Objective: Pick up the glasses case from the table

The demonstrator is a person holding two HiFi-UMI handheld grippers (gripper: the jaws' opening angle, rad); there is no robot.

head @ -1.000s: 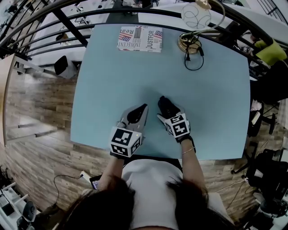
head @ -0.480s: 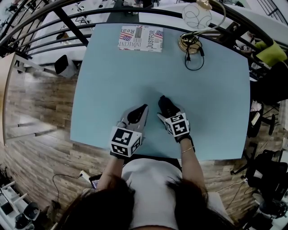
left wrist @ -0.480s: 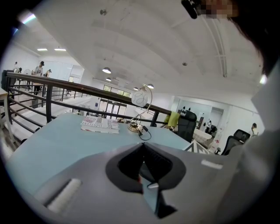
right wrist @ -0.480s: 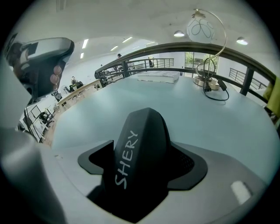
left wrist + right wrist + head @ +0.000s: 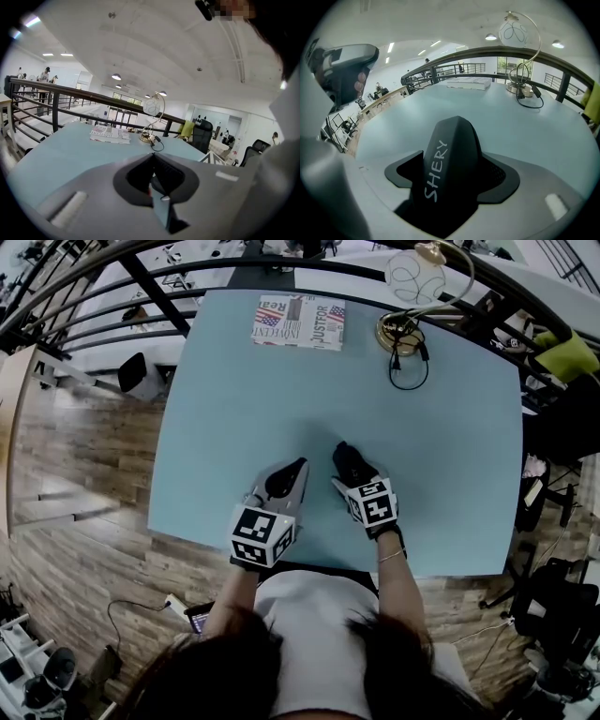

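Note:
A black glasses case with white lettering stands up between the jaws of my right gripper, which is shut on it. In the head view the case pokes forward out of the right gripper, just above the light blue table near its front edge. To its left, my left gripper hovers beside it with nothing in it. In the left gripper view the left gripper's dark pads meet, so it is shut.
A printed magazine lies at the table's far edge. A brass desk lamp with a globe shade stands at the far right, its black cable looped on the table. A dark railing runs behind the table, and chairs stand to the right.

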